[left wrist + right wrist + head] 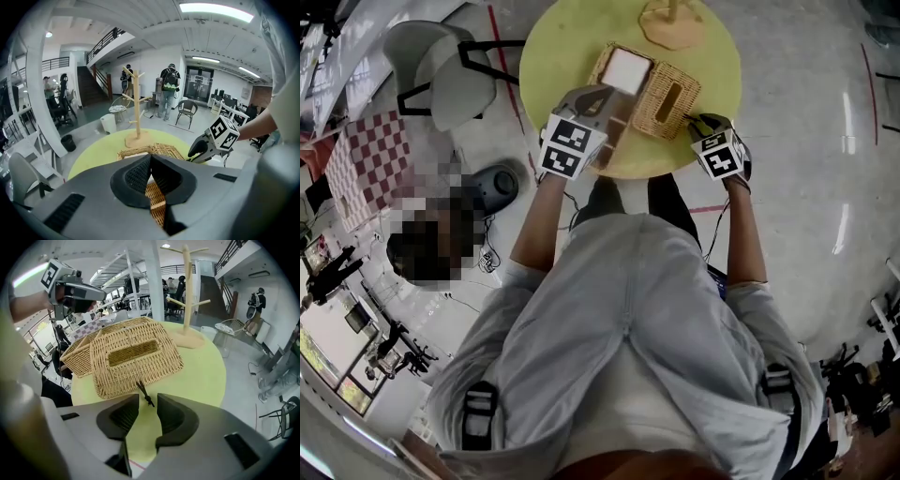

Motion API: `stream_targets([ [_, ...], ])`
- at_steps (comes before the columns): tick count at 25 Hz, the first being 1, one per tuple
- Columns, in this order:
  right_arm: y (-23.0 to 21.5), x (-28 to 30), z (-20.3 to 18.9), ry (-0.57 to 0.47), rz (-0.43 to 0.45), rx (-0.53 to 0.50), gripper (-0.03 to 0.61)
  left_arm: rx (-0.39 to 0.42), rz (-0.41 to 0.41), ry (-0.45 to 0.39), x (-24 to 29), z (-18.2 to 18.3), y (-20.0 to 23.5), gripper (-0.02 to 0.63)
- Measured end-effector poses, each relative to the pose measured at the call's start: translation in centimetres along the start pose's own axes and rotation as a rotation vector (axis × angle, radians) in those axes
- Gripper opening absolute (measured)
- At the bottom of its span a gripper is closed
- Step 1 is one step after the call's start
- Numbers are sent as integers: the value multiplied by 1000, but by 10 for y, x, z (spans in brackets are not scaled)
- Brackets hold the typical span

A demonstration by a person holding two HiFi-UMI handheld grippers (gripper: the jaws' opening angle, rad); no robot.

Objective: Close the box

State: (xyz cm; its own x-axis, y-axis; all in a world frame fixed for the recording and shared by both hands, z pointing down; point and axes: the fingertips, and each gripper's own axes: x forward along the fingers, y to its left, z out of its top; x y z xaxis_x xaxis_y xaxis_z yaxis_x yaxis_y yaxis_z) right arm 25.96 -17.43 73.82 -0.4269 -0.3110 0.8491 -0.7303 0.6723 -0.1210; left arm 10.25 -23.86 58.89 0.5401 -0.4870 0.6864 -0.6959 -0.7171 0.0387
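You wear a pale grey-blue short-sleeved shirt that fills the lower middle of the head view. A grey harness strap with a black buckle sits near each lower corner. At upper centre, your left gripper and right gripper have smooth grey plastic shells. Each carries a white cube printed with black square markers. In the grippers' own views, black ribbed pads line the jaws. A thin dark cable runs beside your right forearm.
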Motion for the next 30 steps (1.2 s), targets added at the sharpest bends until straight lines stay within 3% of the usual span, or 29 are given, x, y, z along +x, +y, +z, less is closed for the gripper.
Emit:
stream_targets([
  [4, -2, 10, 0, 5, 15, 8, 135, -8, 12, 7, -1, -3, 5, 28],
  [9, -2, 15, -1, 29, 3, -7, 51, -13, 21, 0, -5, -1, 13, 28],
  [11, -2, 12, -2, 29, -1, 6, 44, -9, 20, -5, -6, 1, 13, 28],
  [20, 2, -8, 11, -48, -2, 191, 43, 18, 1, -53, -25, 9, 29, 29],
  [30, 9, -48, 44, -92, -134, 250, 41, 36, -40, -139, -56, 20, 50, 28],
])
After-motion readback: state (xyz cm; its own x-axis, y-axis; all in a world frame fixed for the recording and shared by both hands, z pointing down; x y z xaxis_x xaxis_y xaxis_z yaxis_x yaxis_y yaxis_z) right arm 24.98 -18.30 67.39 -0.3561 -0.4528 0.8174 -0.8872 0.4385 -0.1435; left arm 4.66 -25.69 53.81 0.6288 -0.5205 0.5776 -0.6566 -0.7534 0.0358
